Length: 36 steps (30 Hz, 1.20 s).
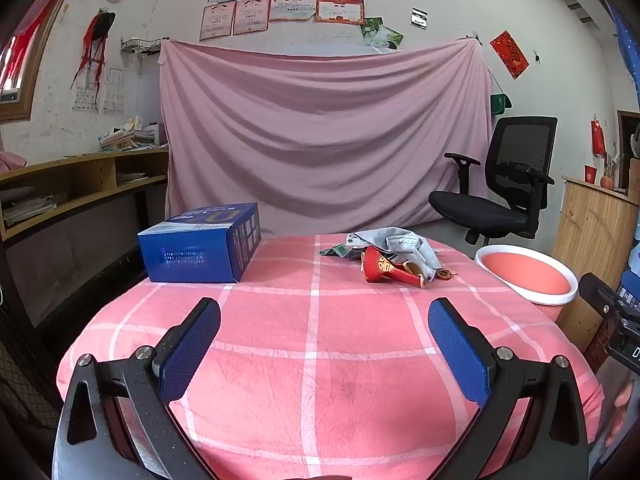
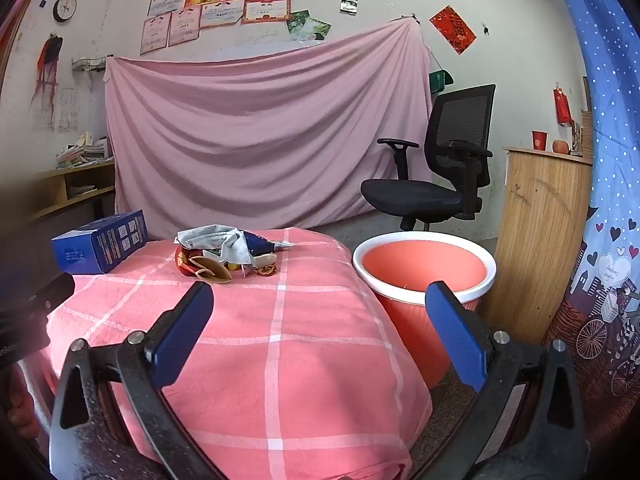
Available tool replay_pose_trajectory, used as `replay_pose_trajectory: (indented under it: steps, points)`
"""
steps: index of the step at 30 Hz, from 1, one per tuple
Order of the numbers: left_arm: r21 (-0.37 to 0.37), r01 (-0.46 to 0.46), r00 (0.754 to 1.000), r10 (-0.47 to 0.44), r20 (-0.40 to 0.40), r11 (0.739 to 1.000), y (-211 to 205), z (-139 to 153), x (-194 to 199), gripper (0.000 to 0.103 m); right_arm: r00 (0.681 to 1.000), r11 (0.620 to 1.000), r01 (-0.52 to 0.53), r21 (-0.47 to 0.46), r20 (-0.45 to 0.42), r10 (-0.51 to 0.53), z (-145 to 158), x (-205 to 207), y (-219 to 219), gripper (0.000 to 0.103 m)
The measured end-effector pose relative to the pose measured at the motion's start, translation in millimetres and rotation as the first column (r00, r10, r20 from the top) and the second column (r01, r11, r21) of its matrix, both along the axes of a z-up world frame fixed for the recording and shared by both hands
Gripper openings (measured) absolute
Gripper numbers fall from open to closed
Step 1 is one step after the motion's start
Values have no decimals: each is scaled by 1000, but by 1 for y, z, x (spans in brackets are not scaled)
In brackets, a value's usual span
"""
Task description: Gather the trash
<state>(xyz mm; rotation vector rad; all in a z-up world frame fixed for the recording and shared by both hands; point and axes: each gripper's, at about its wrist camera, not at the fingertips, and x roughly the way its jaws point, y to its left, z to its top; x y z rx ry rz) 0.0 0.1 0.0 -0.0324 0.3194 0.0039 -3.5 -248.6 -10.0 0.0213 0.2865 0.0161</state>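
A pile of trash lies at the far side of the pink checked table: a crumpled grey wrapper, a crushed red paper cup and small scraps. It also shows in the right wrist view. A pink bin with a white rim stands on the floor right of the table, also seen in the left wrist view. My left gripper is open and empty over the near table. My right gripper is open and empty over the table's right edge.
A blue box sits on the table's far left corner, also in the right wrist view. A black office chair stands behind the bin. A wooden cabinet is at the right, and shelves at the left.
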Motion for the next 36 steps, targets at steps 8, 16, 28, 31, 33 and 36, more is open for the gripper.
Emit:
replay_pose_trajectory:
  steps: [8,16,28,31,33,36]
  points:
    - [-1,3,1000,-3,-3,1000,-1,0,0,102,1000,1000,-1,2,0,1,0,0,0,103]
    - [-1,8,1000,-8,-4,1000,3,-1,-2,102,1000,1000,0,3,-1,0,-1,0,0,103]
    - [-4,7,1000,-7,-8,1000,2,-2,1,102,1000,1000,-1,3,1,1,-1,0,0,103]
    - [-4,6,1000,-6,-9,1000,2,-2,1,102,1000,1000,-1,4,-1,1,-1,1,1,103]
    - [-5,7,1000,-7,-7,1000,2,-2,0,102,1000,1000,-1,3,-2,1,0,0,0,103]
    - [-6,7,1000,-7,-8,1000,2,-1,0,102,1000,1000,-1,3,-1,1,0,0,0,103]
